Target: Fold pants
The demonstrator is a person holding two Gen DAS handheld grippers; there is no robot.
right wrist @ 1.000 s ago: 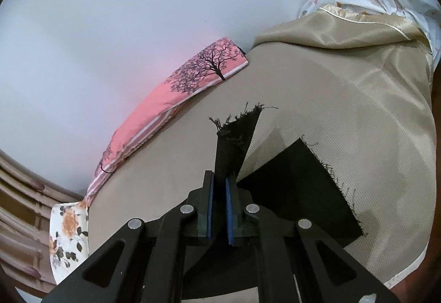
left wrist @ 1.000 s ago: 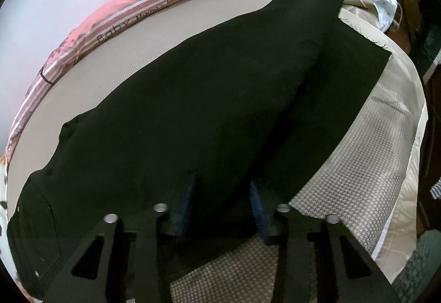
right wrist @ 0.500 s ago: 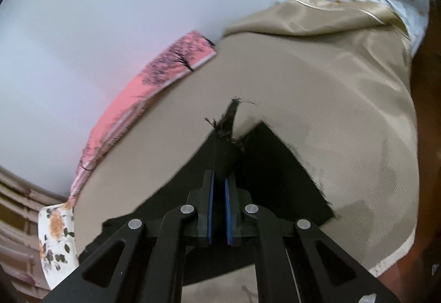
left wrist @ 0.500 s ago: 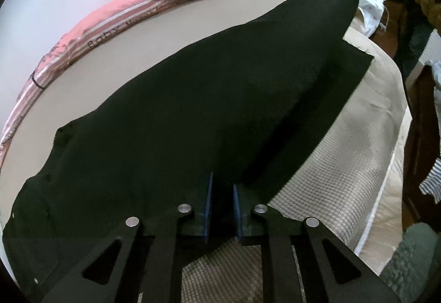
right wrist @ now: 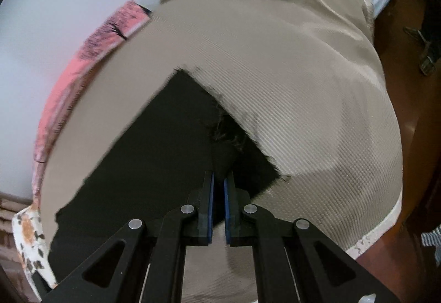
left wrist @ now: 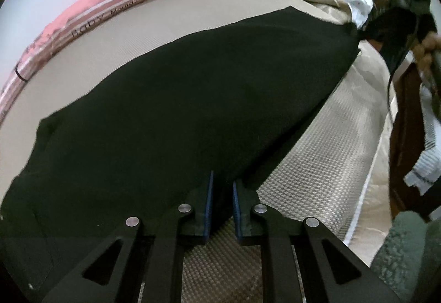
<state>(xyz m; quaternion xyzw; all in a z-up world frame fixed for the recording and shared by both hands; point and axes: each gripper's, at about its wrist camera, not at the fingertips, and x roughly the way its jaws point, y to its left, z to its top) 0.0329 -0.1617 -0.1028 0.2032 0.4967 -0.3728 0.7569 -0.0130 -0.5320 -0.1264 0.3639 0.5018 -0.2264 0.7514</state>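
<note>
Pants (left wrist: 193, 99), black and long, are lying stretched across the tan bed (left wrist: 317, 143) in the left wrist view, with one leg being laid over the other. The left gripper (left wrist: 222, 201) is gripping the near edge of the cloth, its jaws clamped on the fabric around the crotch or seam. A pink pillow (left wrist: 110, 8) is running along the far side by the wall. In the right wrist view, the right gripper (right wrist: 218, 192) is pinching the frayed hem of the pants (right wrist: 154, 143), jaws pressed together on it, low over the bed (right wrist: 303, 99). To do this step well, both ends probably should be lowered together, keeping the cloth taut, so hems and edges are lining up before either grip is loosened.
</note>
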